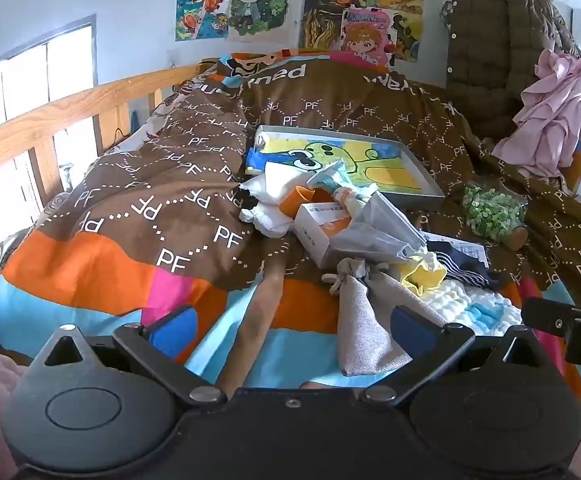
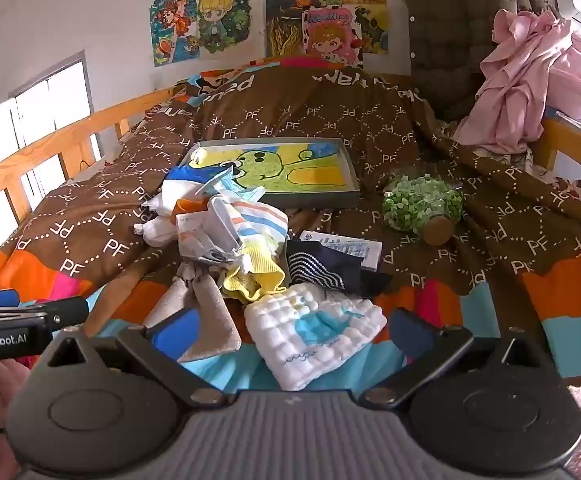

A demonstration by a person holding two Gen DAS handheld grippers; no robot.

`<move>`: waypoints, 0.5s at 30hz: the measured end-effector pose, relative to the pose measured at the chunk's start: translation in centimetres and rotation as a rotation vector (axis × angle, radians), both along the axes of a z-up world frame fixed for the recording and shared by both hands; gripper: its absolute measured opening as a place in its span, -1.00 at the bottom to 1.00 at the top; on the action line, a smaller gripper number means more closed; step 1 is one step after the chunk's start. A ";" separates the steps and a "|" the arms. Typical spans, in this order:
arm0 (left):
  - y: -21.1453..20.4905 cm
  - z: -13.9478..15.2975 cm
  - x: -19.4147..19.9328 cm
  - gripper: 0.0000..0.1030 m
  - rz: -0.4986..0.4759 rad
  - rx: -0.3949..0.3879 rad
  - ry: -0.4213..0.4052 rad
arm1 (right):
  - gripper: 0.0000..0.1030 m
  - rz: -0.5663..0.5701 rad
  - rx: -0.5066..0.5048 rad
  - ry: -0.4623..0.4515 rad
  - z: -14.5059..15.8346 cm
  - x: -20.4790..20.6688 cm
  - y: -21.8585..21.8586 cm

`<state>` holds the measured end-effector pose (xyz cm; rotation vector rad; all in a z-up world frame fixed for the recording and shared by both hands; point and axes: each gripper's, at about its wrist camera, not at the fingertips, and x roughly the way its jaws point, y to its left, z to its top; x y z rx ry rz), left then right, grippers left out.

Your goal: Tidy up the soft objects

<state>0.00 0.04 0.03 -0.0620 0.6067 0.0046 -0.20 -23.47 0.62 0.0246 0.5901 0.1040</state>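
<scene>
A heap of soft things lies on the bed's brown quilt (image 1: 138, 184): a grey drawstring pouch (image 1: 366, 320), a yellow cloth (image 2: 258, 276), a white quilted washcloth with a blue whale (image 2: 314, 328), a dark striped sock (image 2: 322, 272), a striped cloth (image 2: 250, 220) and white cloths (image 1: 266, 216). A small white box (image 1: 318, 232) and a plastic bag (image 1: 374, 228) sit among them. My left gripper (image 1: 294, 330) is open, just short of the pouch. My right gripper (image 2: 292, 330) is open, its fingers either side of the washcloth's near end, pads clear of it.
A framed frog picture (image 2: 282, 172) lies behind the heap. A jar of green bits with a cork (image 2: 422, 204) lies to the right. A wooden rail (image 1: 50, 120) runs along the left. A brown quilted coat (image 1: 502, 48) and pink cloth (image 1: 558, 116) hang at back right.
</scene>
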 end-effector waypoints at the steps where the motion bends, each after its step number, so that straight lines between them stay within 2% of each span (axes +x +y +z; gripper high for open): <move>1: 0.0 0.0 0.0 0.99 -0.002 0.002 -0.001 | 0.99 0.000 0.000 0.000 0.0 0.0 0.0; 15: -0.1 0.0 -0.2 0.99 0.002 -0.005 0.004 | 0.99 -0.004 0.007 0.012 -0.3 0.1 0.1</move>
